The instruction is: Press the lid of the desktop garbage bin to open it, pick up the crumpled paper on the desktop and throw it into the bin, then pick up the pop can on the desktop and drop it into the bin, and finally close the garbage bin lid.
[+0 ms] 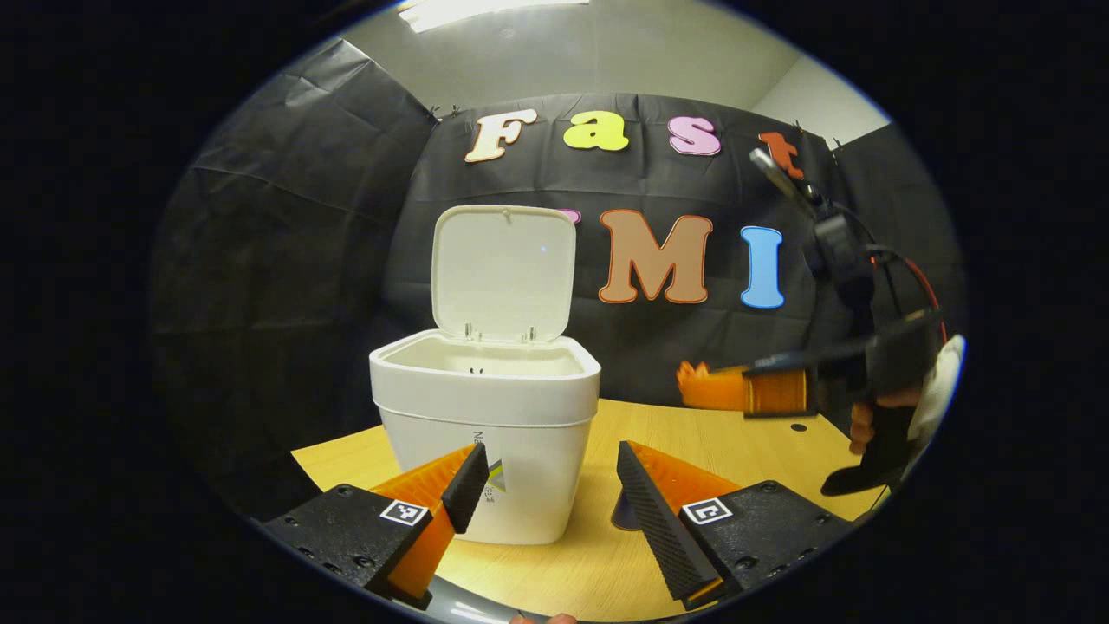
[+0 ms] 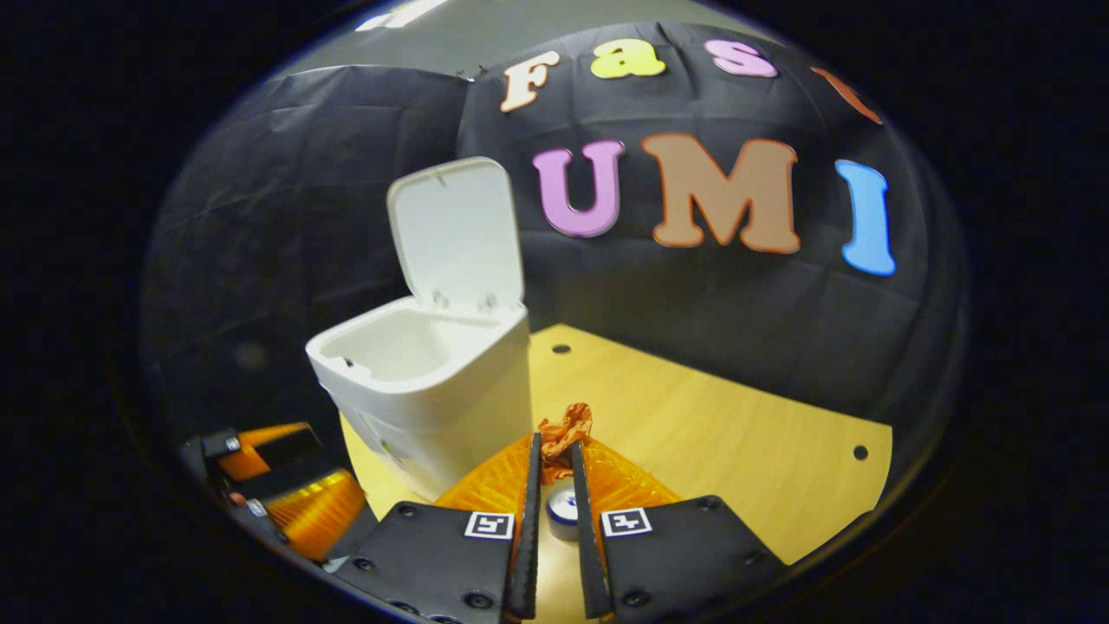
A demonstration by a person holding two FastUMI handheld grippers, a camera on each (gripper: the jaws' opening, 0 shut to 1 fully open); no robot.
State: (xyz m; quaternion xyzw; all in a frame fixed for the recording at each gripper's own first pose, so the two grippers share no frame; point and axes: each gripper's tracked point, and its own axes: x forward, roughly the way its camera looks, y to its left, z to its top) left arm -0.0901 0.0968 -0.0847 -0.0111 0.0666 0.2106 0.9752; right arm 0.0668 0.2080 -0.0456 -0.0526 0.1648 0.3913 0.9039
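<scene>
My right gripper (image 2: pixel 554 451) is pinched on the crumpled paper (image 2: pixel 567 426), held off the table (image 2: pixel 736 433) beside the open bin (image 2: pixel 433 381) for the drop. Lid (image 2: pixel 455 230) stands upright. Left gripper (image 1: pixel 546 477) idles wide. The pop can (image 2: pixel 563 511) sits below.

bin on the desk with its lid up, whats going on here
A person is clearing a wooden desk with two hand-held grippers. The white bin stands with its lid up. The right gripper is shut on the crumpled paper, lifted above the desk beside the bin. The can sits below it on the desk. The left gripper is open in front of the bin, holding nothing.
</scene>
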